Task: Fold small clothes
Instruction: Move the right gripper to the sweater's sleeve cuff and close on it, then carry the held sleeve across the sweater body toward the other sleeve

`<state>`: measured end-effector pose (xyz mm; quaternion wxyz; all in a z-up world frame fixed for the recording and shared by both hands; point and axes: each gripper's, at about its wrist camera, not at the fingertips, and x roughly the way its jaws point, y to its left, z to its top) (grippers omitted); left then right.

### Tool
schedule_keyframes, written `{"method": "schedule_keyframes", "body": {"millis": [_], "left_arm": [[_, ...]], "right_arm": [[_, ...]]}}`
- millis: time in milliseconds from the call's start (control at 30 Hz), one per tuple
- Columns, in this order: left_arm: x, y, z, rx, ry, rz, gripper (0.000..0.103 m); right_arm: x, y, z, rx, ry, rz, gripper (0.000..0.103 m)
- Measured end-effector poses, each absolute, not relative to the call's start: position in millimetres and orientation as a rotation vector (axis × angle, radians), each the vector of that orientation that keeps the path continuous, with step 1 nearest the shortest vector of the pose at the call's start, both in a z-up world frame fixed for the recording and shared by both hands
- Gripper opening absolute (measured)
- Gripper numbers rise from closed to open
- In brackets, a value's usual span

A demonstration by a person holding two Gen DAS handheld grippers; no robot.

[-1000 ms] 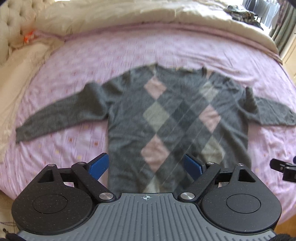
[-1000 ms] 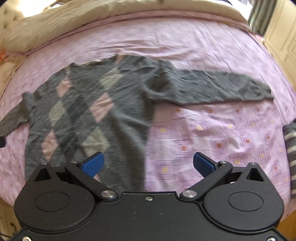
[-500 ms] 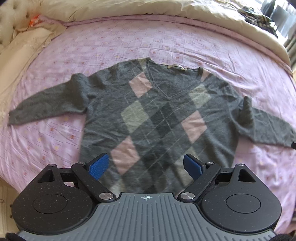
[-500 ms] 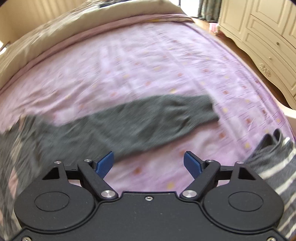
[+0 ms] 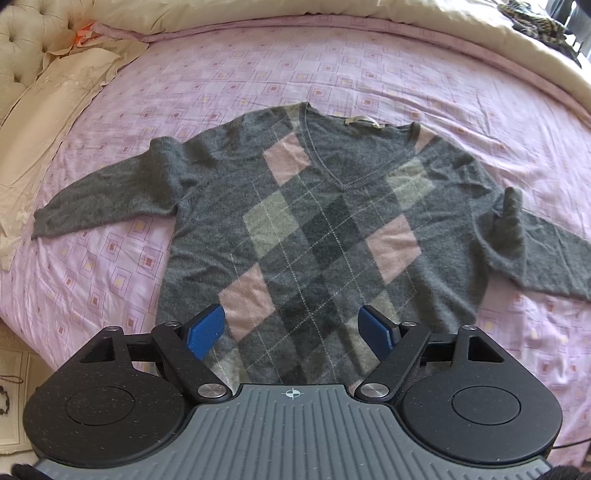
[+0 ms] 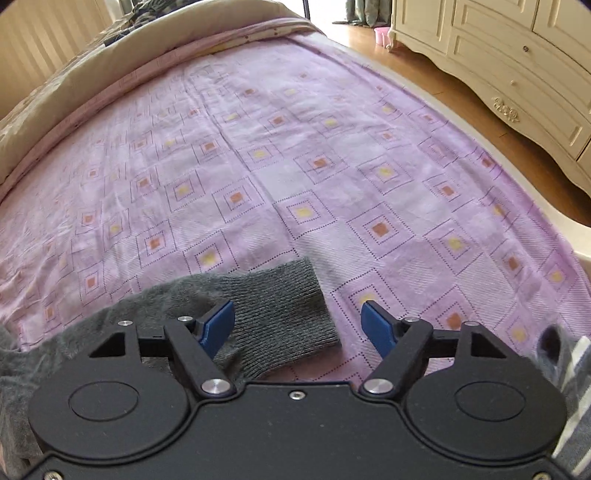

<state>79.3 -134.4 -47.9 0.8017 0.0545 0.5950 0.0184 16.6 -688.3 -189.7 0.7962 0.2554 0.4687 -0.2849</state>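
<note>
A grey V-neck sweater (image 5: 325,229) with pink and pale argyle diamonds lies face up and spread flat on the pink bedspread (image 5: 229,85), sleeves out to both sides. My left gripper (image 5: 293,328) hovers open over its bottom hem, nothing between the blue pads. In the right wrist view my right gripper (image 6: 297,326) is open just above the ribbed cuff (image 6: 280,314) of the sweater's right sleeve; the cuff lies between the fingers, nearer the left pad (image 6: 218,326). The rest of that sleeve runs off to the lower left behind the gripper body.
A cream pillow (image 5: 48,122) and tufted headboard (image 5: 26,48) are at the left, a beige duvet (image 5: 443,22) along the far side. A grey striped garment (image 6: 569,373) lies at the bed's right edge. A cream dresser (image 6: 517,62) stands across the wooden floor.
The right gripper swung right along the sleeve and came down over its cuff. The left gripper shifted slightly, keeping the whole sweater in view. Both stayed open.
</note>
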Motion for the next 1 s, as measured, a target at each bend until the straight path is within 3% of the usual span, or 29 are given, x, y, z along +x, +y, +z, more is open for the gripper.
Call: {"method": "schedule_keyframes", "body": {"millis": [133,200,233,267,700,1000], "left_arm": [[79.9,-138.5,-48.8,0.119,1.283,0.052,0.078],[80.2,-140.9,-49.2,0.125,1.286,0.056,0.078],[80.6,-142.5,-49.8,0.129,1.287,0.057,0.078],[81.1,-144.3,-50.5,0.133,1.289,0.056,0.078],[86.4,-165.8,-50.0,0.154,1.263,-0.008,0.078],[81.7,-156.5,-50.7,0.179,1.235,-0.049,0.078]], "right_arm": [[18.2,-692.7,-203.6,0.57,1.011,-0.584,0.067],[17.9,-693.8,-202.0,0.578,0.991,-0.572,0.057],[17.5,-693.5,-200.4,0.572,0.981,-0.568,0.039],[16.3,-695.4,-197.6,0.58,0.972,-0.558,0.013],[-35.2,-720.4,-157.3,0.577,0.959,-0.619,0.013],[-37.8,-686.0,-124.5,0.564,0.92,-0.626,0.013]]}}
